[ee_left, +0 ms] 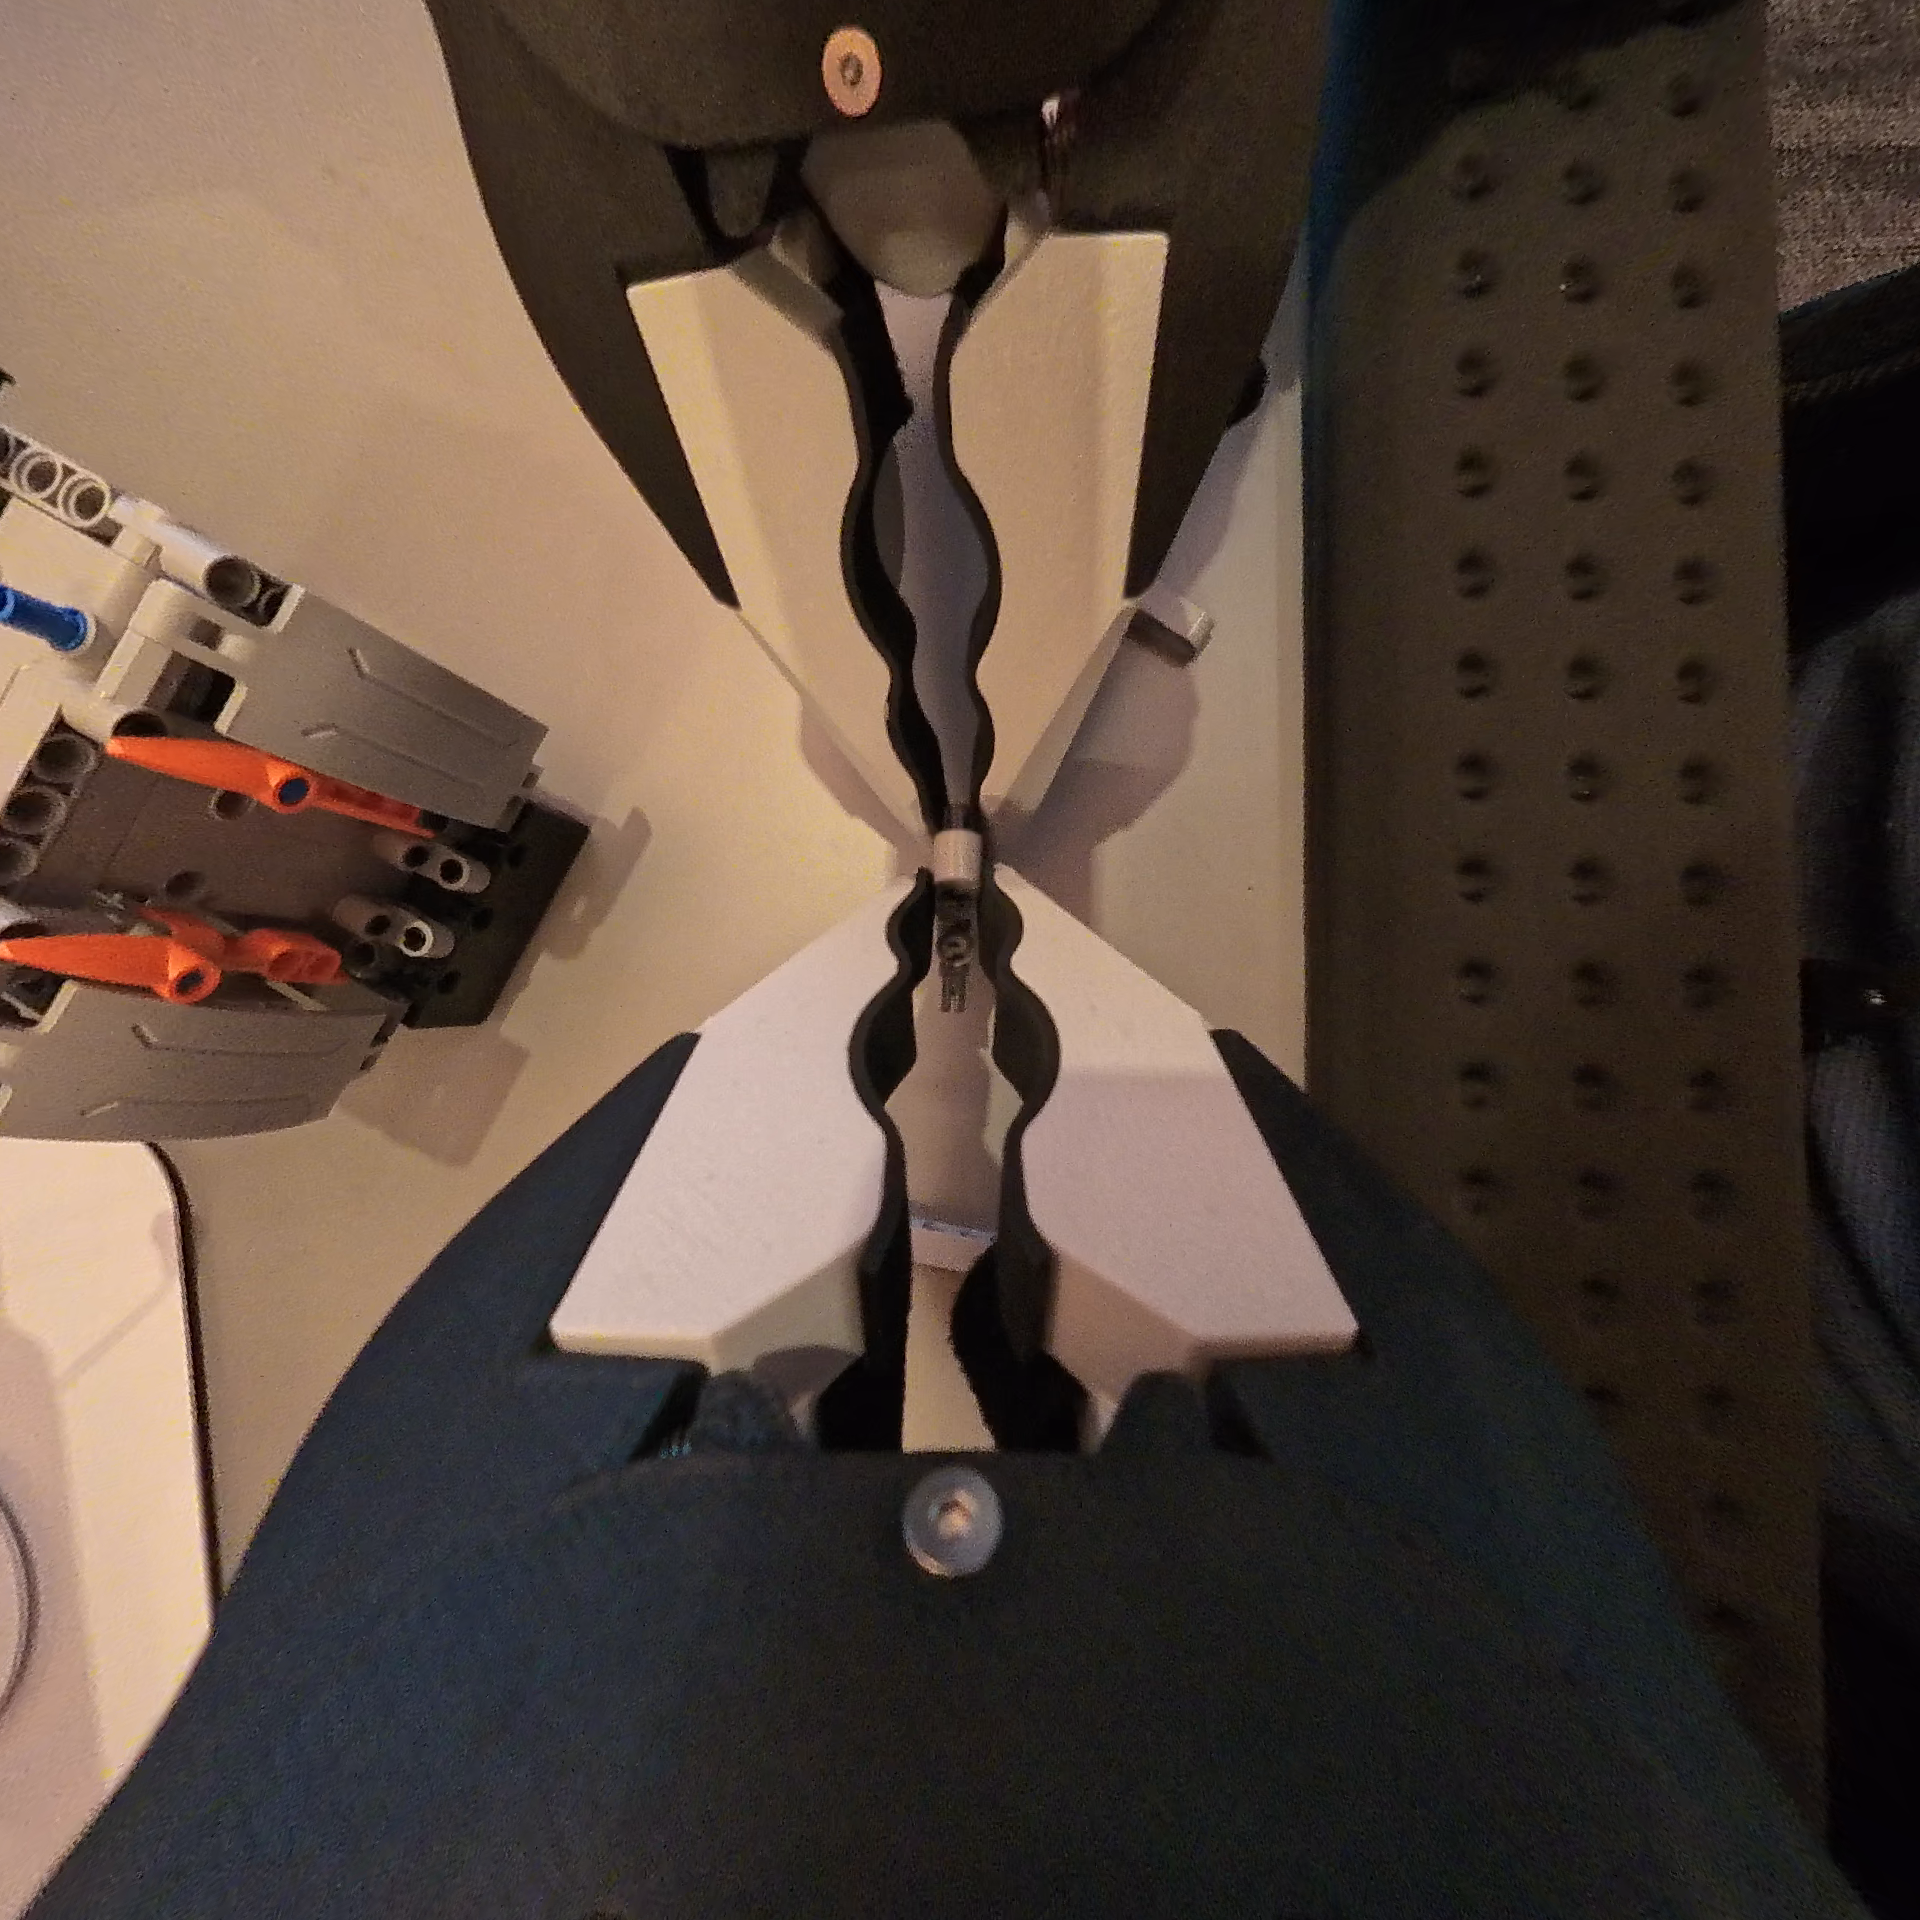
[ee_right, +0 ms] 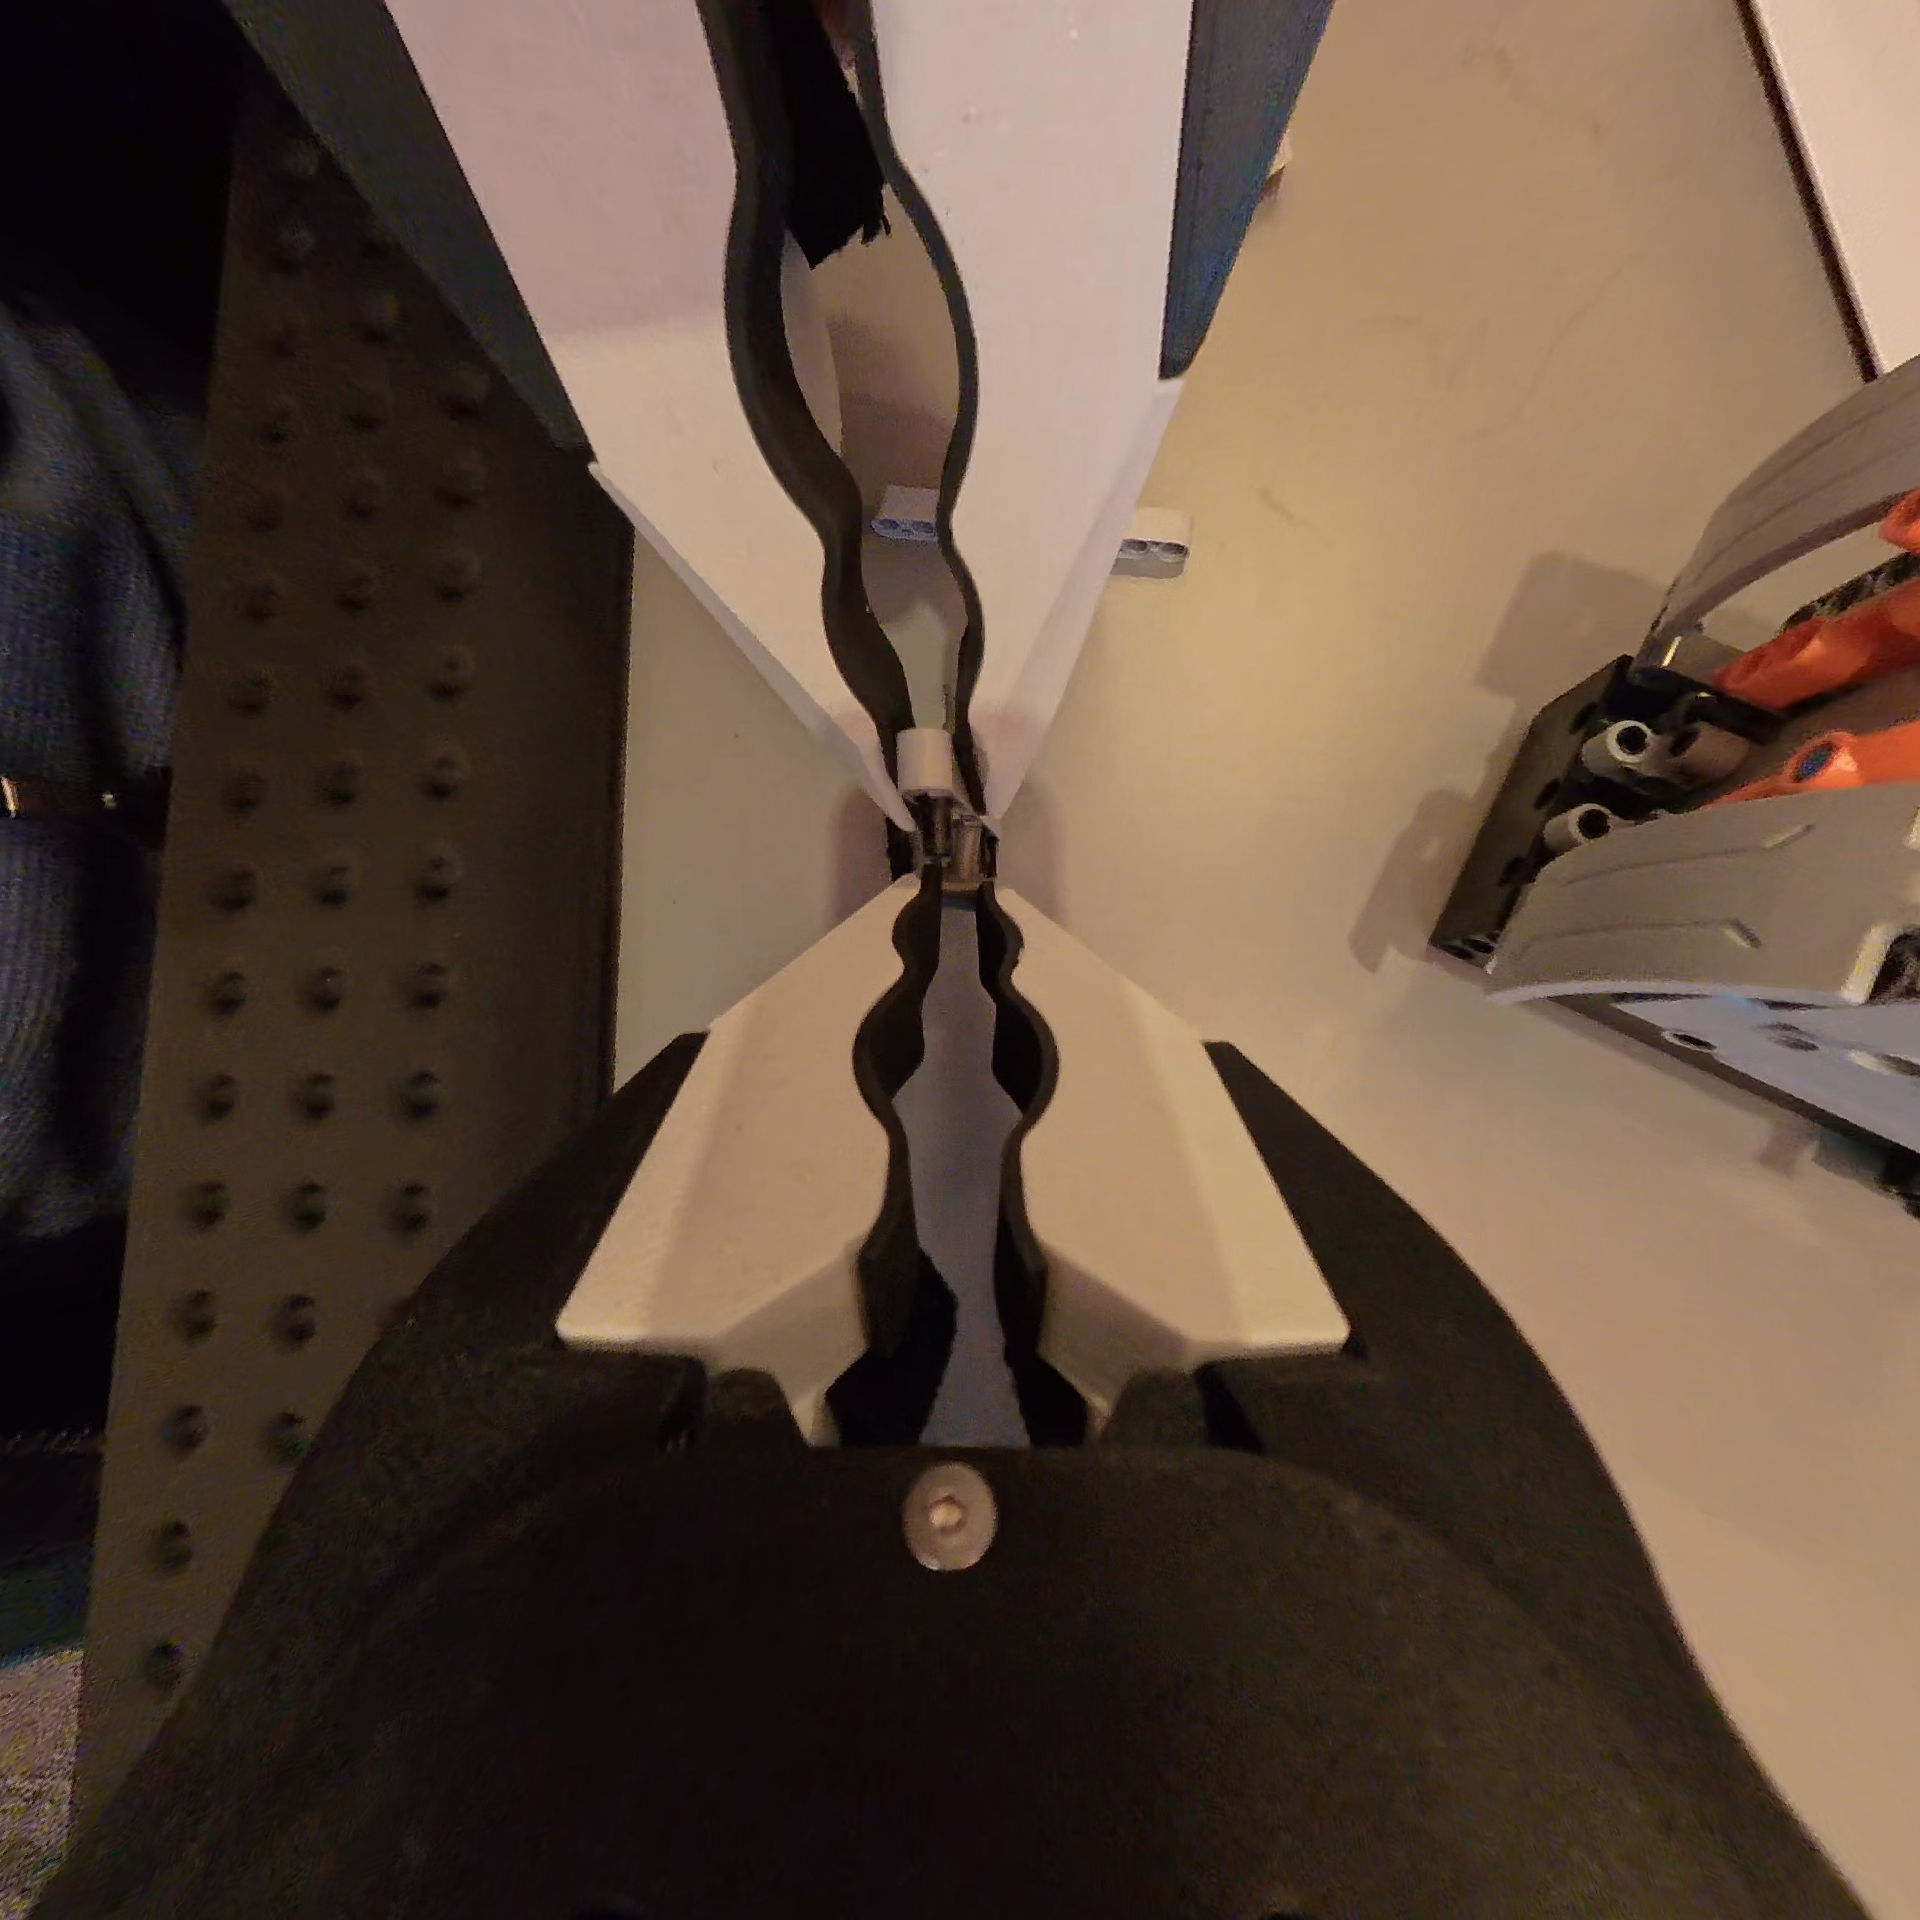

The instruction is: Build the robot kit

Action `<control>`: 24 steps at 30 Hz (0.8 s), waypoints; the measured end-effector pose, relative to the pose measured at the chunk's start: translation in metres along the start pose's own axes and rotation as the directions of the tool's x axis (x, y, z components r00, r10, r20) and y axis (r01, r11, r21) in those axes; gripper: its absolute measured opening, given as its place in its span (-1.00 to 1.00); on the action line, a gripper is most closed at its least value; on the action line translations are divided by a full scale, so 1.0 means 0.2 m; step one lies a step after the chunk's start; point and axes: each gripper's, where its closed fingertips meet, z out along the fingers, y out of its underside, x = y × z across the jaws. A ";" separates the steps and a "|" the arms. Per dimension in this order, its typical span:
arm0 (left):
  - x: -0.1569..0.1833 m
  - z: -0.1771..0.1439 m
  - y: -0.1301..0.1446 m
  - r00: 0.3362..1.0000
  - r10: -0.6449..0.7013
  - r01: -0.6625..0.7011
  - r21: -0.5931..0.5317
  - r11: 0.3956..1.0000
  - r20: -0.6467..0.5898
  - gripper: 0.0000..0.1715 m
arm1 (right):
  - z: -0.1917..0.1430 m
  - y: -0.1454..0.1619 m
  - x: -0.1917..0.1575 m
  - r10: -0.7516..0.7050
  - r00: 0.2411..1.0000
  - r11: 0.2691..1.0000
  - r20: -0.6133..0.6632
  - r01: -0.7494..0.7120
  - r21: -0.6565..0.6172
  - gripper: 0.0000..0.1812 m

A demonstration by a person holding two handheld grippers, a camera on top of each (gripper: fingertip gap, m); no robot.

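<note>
Small grey bush [ee_left: 958,854] on a black pin [ee_left: 954,951], centre frame, both grippers' tongs clamped tip-to-tip: left gripper [ee_left: 956,914], right gripper [ee_right: 948,902]. Brick model [ee_left: 260,831] left; studded black plate [ee_left: 1558,831] right.

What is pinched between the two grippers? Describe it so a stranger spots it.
Over the pale table, left gripper and right gripper meet tip to tip. Between them: a tiny pale sleeve on a dark axle, far smaller than the grey-orange model nearby.

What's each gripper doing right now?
Left gripper: shut on the dark pin.
Right gripper: shut on the small grey sleeve, tip to tip with the left.
</note>
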 end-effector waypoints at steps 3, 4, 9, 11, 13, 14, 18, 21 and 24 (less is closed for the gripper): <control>-0.01 0.01 0.01 1.000 -0.008 0.008 0.013 1.000 -0.004 -0.94 | 0.00 0.00 0.01 0.000 1.000 1.000 -0.007 0.000 -0.003 -0.96; -0.01 0.02 0.02 1.000 -0.009 0.009 0.008 1.000 0.004 -0.94 | 0.01 0.01 0.01 -0.001 1.000 1.000 -0.013 0.001 -0.011 -0.96; -0.01 0.02 0.02 0.999 -0.037 0.039 0.072 0.997 -0.025 -0.94 | 0.01 0.00 0.02 0.008 1.000 1.000 -0.007 -0.008 -0.003 -0.96; -0.01 0.01 0.00 0.998 -0.050 0.054 0.113 0.992 -0.043 -0.93 | 0.01 0.00 0.02 0.007 1.000 1.000 -0.010 -0.007 -0.006 -0.96; 0.00 0.01 -0.02 0.997 -0.048 0.055 0.138 0.989 -0.058 -0.94 | 0.01 0.00 0.02 0.010 1.000 1.000 -0.006 -0.010 0.001 -0.96; 0.00 0.01 -0.02 0.997 -0.046 0.053 0.142 0.988 -0.056 -0.94 | 0.01 0.00 0.02 0.014 1.000 1.000 -0.005 -0.014 -0.002 -0.96; -0.01 0.02 -0.01 0.997 -0.051 0.058 0.143 0.988 -0.056 -0.92 | 0.00 -0.01 0.02 0.016 1.000 1.000 -0.009 -0.015 0.004 -0.96; 0.00 0.01 -0.03 0.996 -0.057 0.068 0.167 0.984 -0.066 -0.87 | 0.01 -0.01 0.01 0.018 1.000 1.000 -0.008 -0.018 -0.004 -0.96; 0.00 0.01 -0.03 0.997 -0.053 0.062 0.161 0.985 -0.060 -0.87 | 0.01 -0.01 0.01 0.014 1.000 1.000 -0.010 -0.014 -0.007 -0.96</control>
